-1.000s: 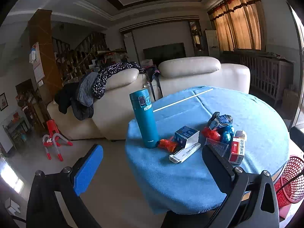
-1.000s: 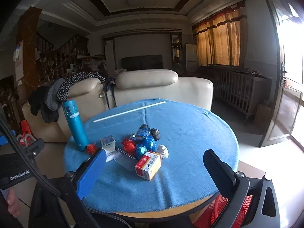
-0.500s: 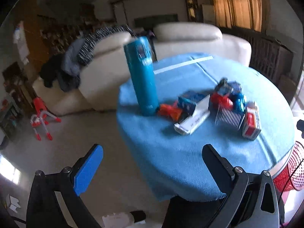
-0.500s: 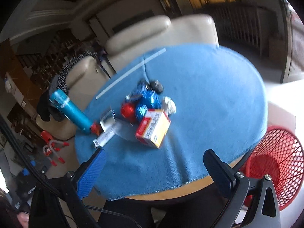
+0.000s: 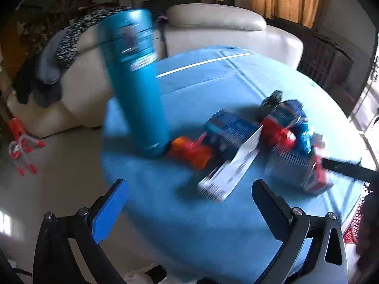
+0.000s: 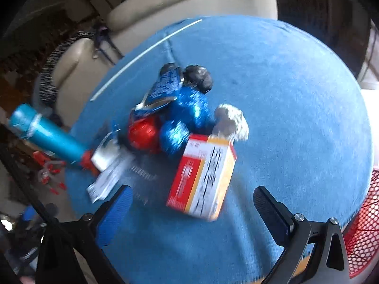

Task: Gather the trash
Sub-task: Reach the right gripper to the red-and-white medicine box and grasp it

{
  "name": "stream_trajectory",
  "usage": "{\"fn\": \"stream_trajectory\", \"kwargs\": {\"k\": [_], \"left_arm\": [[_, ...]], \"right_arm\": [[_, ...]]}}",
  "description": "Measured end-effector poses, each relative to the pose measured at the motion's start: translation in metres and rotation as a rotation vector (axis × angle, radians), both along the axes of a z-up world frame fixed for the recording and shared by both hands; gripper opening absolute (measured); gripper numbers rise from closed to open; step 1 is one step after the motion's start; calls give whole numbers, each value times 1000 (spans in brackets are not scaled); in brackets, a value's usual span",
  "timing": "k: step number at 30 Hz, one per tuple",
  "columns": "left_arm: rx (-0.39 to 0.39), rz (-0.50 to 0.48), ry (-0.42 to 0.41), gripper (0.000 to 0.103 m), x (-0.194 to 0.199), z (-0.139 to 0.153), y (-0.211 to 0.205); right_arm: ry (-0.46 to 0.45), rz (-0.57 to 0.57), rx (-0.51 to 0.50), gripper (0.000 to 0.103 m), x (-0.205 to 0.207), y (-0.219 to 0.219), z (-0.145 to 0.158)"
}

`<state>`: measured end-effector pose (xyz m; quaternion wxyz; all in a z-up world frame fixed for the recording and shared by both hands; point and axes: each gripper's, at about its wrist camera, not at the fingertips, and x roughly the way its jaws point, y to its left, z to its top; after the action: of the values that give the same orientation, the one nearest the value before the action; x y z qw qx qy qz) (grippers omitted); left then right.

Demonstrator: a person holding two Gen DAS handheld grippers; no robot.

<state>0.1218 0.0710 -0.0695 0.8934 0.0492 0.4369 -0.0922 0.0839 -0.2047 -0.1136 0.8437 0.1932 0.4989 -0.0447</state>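
A: Entry. Your right gripper stood wide, jaws just easing in a little, nothing between them. How should you have taken the red-and-white box?

B: You needed to straddle its narrow sides squarely, clear of the foil balls, before closing. The box lay on the blue tablecloth, just ahead of the fingertips, roughly centred.

A: Left gripper?

B: Also wide and empty, near the white strip. The red basket sat beside the table.
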Motion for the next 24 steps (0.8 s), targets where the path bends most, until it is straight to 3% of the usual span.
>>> {"fn": "stream_trajectory", "kwargs": {"k": [3,8,12,16,21,24], "left_arm": [[8,-12,13,103,18,2,-18],[-9,-68,67,103,17,-12,-41],[-25,-85,102,103,11,-17,-50],[-52,-99,115,103,10,-8,-59],[-78,-118,130,103,10,0,-76],[-98,-73,178,103,20,0,-87]], "right_arm": [[27,13,-58,87,11,7,-9],[1,65,-54,79,12,9,-14],[-21,107,-33,53,3,-1,-8],[-7,95,46,54,-9,-30,-13],[-10,62,36,54,-29,-59,-11],[0,42,43,54,-40,-73,-11]]}}
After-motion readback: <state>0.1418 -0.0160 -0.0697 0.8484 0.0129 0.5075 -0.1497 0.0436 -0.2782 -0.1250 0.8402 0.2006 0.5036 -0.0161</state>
